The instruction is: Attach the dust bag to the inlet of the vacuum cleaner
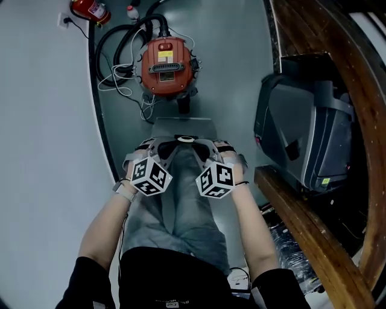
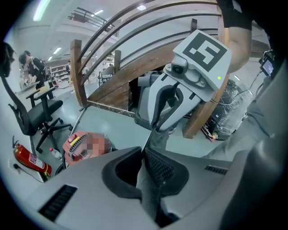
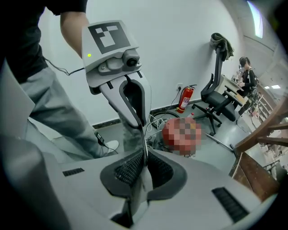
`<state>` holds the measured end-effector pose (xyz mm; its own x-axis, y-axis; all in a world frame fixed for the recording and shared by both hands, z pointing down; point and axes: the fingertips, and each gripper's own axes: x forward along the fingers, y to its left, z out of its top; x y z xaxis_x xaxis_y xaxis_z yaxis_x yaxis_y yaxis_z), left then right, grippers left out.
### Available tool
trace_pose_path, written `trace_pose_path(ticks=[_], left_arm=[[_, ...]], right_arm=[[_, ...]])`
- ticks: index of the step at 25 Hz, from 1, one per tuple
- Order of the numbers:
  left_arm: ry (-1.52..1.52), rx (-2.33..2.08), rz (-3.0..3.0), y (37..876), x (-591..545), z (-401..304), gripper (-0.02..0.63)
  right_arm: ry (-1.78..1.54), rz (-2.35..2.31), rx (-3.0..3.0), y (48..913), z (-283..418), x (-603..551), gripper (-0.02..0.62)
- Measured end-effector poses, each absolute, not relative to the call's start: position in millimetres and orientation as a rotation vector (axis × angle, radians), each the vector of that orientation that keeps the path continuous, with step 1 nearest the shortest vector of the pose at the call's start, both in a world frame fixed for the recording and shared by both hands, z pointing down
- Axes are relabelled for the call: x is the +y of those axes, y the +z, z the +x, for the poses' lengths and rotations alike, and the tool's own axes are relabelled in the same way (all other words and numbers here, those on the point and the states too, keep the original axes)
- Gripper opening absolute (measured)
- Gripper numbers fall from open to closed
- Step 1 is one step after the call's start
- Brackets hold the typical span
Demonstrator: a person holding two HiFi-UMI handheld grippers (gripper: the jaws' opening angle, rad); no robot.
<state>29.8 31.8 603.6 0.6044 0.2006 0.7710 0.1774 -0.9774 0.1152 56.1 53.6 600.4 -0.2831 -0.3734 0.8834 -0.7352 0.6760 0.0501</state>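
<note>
An orange-red vacuum cleaner (image 1: 166, 65) with a black hose (image 1: 114, 42) stands on the floor ahead of me, partly under a mosaic patch in the left gripper view (image 2: 77, 144) and the right gripper view (image 3: 182, 134). A flat grey dust bag (image 1: 181, 128) with a white ring (image 1: 186, 140) hangs between both grippers, well short of the vacuum. My left gripper (image 1: 163, 146) is shut on one edge of the dust bag (image 2: 146, 177). My right gripper (image 1: 208, 146) is shut on the opposite edge (image 3: 143, 148). The two grippers face each other, tips almost touching.
A red fire extinguisher (image 1: 90, 9) and white cables (image 1: 120, 81) lie by the left wall. A dark grey machine (image 1: 307, 133) and a curved wooden stair rail (image 1: 313, 235) close off the right. Black office chairs (image 3: 218, 103) stand further off.
</note>
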Motion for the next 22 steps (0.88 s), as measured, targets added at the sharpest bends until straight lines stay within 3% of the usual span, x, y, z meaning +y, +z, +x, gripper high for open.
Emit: trace_pose_path(ticks=[22], left_arm=[[1.403,0.179,2.701,819,12,56,0.021]], right_arm=[[0.454,0.749,-1.91,814,85,29,0.051]])
